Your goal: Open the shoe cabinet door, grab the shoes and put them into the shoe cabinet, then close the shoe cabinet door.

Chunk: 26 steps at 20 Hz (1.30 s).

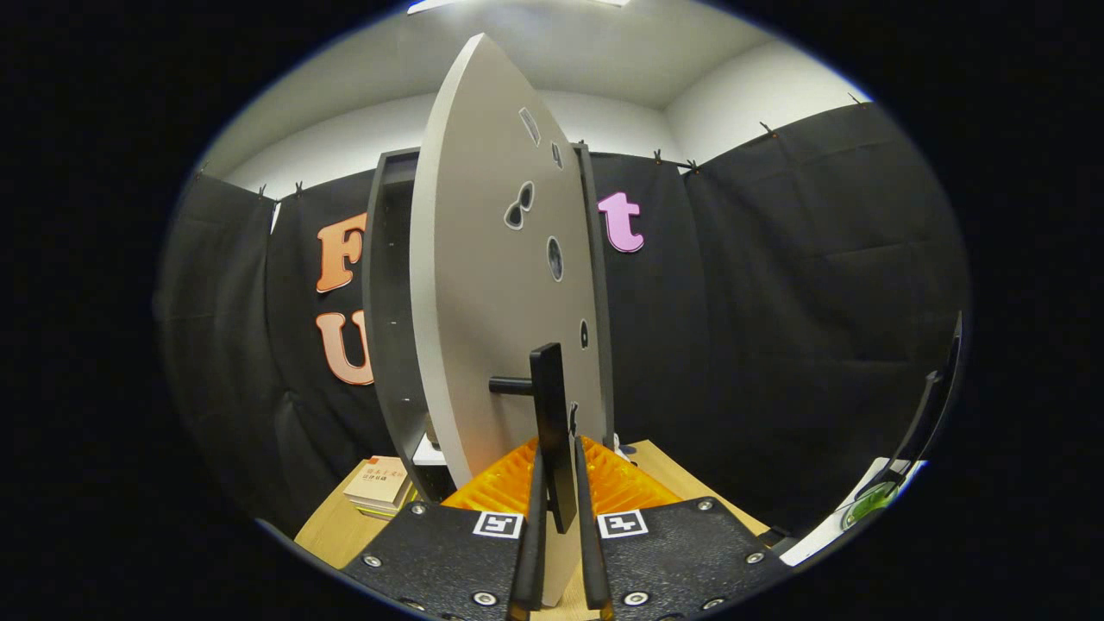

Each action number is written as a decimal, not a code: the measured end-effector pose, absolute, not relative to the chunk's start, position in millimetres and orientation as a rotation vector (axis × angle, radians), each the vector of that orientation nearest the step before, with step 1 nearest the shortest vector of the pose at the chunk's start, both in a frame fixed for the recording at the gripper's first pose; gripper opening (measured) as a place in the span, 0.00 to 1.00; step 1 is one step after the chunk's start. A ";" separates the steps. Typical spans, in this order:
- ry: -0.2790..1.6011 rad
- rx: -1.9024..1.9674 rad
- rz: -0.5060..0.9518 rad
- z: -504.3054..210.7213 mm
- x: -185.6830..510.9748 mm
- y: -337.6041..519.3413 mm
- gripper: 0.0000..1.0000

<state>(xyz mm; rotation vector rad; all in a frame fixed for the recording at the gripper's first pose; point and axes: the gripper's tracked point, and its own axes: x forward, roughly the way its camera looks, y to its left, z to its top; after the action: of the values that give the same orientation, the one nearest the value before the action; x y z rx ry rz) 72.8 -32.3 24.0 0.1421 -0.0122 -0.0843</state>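
Gripper (559,483) fingers stand close together with the black door handle (552,423) clamped between them, one pad pressing each side of the bar. The handle is a slim upright bar, its long axis running vertical, joined to the door by a short horizontal post (511,385) on its left.

The shoe cabinet door (496,285) is swung open and seen nearly edge-on, its pale inner face turned toward the camera and to the right, its long axis upright. Several dark holes (520,205) and small cut-outs are spread down that face. Behind the door, the dark frame of the shoe cabinet (384,285) stands upright, its opening to the left of the door, the interior too dim to make out.

The cabinet stands on a wooden table (332,530). A small stack of books (379,487) lies near the table's left edge, just beside the cabinet's base. Whether any shoes are inside cannot be told. Beyond the table's right edge a white surface (832,530) with a green object (867,502) and a dark slanted stand (927,414) shows.
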 end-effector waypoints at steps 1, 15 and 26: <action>-0.007 0.134 -0.093 22.9 69.4 -37.1 0.18; 0.019 0.167 -0.208 8.1 61.0 -109.4 0.14; 0.046 0.158 -0.279 -3.9 55.1 -158.0 0.10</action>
<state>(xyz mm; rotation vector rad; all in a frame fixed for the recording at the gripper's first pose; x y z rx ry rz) 55.1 -158.0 -3.9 0.1576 0.0464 -0.2792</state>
